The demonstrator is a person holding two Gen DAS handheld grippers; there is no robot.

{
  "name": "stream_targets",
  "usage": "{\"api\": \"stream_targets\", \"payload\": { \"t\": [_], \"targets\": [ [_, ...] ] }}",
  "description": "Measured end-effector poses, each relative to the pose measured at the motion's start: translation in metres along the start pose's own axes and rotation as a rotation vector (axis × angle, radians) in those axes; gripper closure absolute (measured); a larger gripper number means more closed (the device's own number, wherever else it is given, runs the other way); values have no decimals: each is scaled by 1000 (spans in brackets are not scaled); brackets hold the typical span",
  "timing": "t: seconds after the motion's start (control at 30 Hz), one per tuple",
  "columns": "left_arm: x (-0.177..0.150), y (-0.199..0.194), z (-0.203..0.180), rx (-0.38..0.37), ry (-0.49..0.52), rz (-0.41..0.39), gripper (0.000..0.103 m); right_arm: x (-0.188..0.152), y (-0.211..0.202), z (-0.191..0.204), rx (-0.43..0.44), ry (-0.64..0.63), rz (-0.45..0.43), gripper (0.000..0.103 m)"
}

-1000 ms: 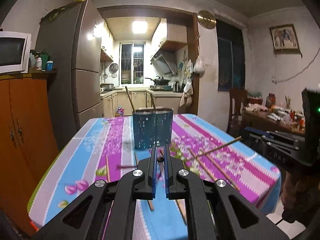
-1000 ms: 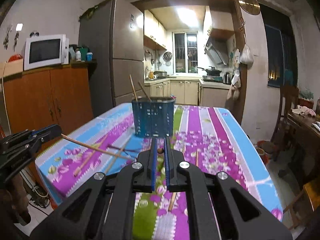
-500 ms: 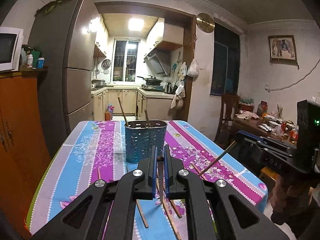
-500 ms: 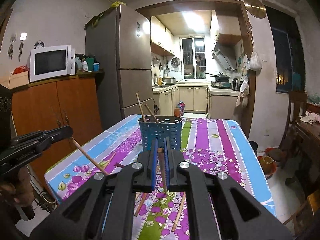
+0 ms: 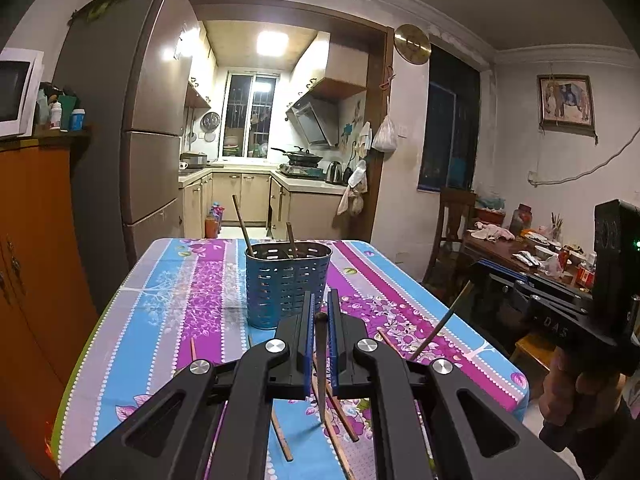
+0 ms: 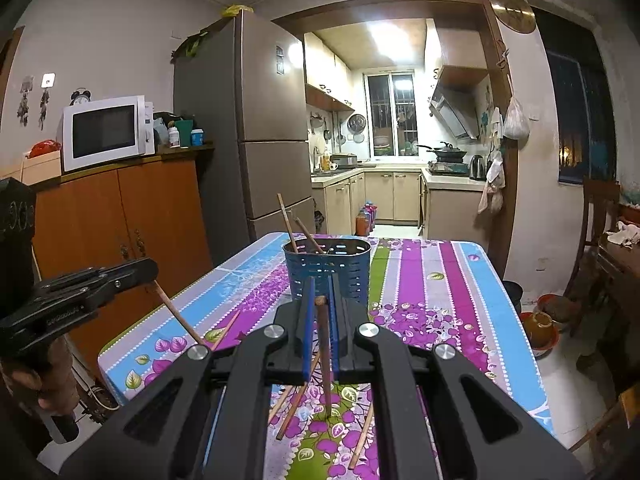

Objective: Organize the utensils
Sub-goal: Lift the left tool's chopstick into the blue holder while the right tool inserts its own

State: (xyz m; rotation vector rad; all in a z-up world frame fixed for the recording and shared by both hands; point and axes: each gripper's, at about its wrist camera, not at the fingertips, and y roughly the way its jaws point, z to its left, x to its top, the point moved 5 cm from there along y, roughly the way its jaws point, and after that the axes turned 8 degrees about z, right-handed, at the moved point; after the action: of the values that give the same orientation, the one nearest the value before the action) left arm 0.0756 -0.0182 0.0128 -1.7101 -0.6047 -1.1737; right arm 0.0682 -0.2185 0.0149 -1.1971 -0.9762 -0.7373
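Observation:
A blue perforated utensil holder (image 5: 287, 283) stands mid-table with two chopsticks (image 5: 242, 220) in it; it also shows in the right wrist view (image 6: 329, 270). My left gripper (image 5: 319, 309) is shut on a dark chopstick (image 5: 321, 364) that hangs point down above the table. My right gripper (image 6: 320, 298) is shut on a brown chopstick (image 6: 325, 356), also hanging down. Each gripper shows in the other's view, the right (image 5: 476, 280) and the left (image 6: 150, 270), with its chopstick slanting down. Several loose chopsticks (image 5: 280, 434) lie on the cloth below.
The table has a striped floral cloth (image 5: 188, 308). An orange cabinet (image 6: 120, 220) with a microwave (image 6: 106, 132) stands left, a fridge (image 5: 152, 128) behind. A cluttered side table (image 5: 520, 244) and chair (image 5: 452, 216) stand right.
Both grippers have risen and pulled back from the table, each carrying its chopstick, which has swung from near level to hanging down. The holder looks farther and lower.

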Motion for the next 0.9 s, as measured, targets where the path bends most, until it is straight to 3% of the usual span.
{"api": "stream_targets", "payload": {
  "t": [0.2,0.67,0.9],
  "targets": [
    [13,-5,-3,6,27,-28,96,5,-2,1,5,-1,-6,98],
    [23,-2,-4,-6,28,-13,96,13,4,-6,32,21,20,98],
    [55,7,2,-12,34,-33,96,34,12,-11,45,20,28,98]
  ]
}}
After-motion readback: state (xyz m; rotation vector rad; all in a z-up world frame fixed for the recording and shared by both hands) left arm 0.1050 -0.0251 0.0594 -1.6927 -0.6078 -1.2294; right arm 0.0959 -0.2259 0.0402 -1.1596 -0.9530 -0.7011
